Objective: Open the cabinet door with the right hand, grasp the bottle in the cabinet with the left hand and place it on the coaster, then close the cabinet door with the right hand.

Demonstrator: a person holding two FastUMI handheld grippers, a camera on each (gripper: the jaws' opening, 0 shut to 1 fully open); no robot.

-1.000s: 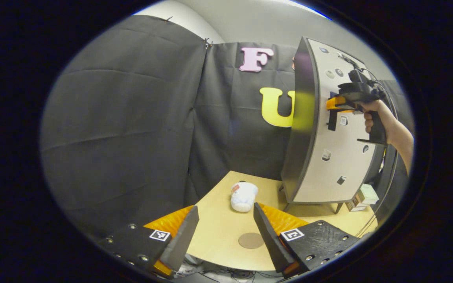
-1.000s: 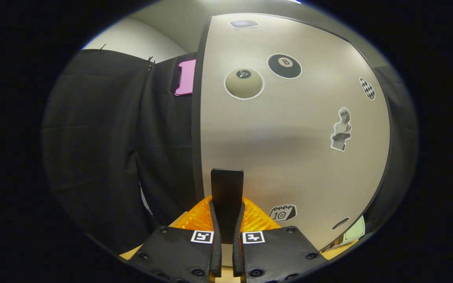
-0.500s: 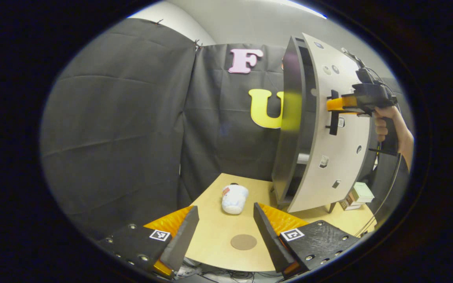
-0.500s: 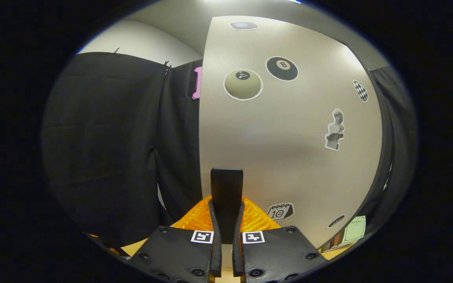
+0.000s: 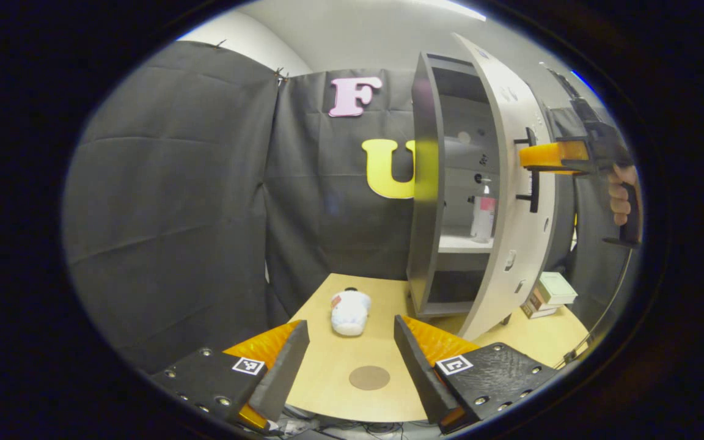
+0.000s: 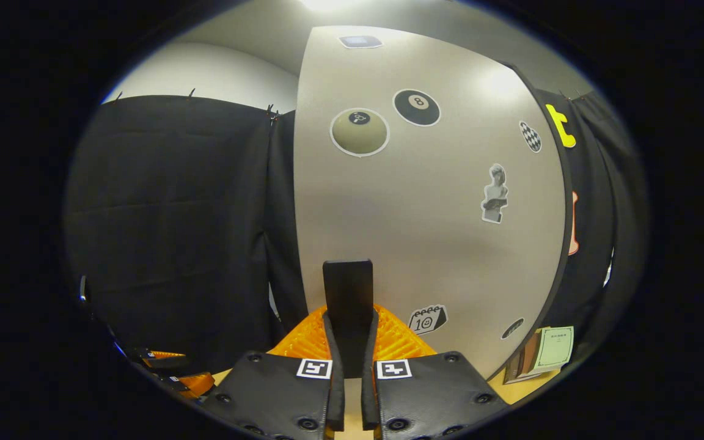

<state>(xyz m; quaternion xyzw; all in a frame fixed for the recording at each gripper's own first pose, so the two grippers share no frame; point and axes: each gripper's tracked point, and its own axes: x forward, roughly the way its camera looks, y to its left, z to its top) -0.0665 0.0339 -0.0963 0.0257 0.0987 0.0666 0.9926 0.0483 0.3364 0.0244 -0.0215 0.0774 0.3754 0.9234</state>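
Observation:
The grey cabinet (image 5: 424, 201) stands on the table with its sticker-covered door (image 5: 514, 201) swung partly out. Inside, a white bottle with a pink label (image 5: 483, 217) stands upright on the middle shelf. In the left gripper view my right gripper (image 5: 538, 156) is shut on the door's black handle (image 5: 533, 189), a hand behind it. Up close in the right gripper view, the right gripper (image 6: 349, 321) clamps the handle (image 6: 347, 284) against the door (image 6: 437, 232). My left gripper (image 5: 350, 330) hovers open over the table's near edge, above the round brown coaster (image 5: 369, 377).
A white soft pouch (image 5: 349, 310) lies on the wooden table (image 5: 321, 391) between coaster and cabinet. Small boxes and books (image 5: 549, 294) sit by the cabinet's right foot, also seen as books (image 6: 541, 353). Black cloth walls close in the left and back.
The right gripper has pulled the handle and the door has swung from nearly shut to well ajar, uncovering the shelves and the bottle. The left gripper stays open and has barely shifted.

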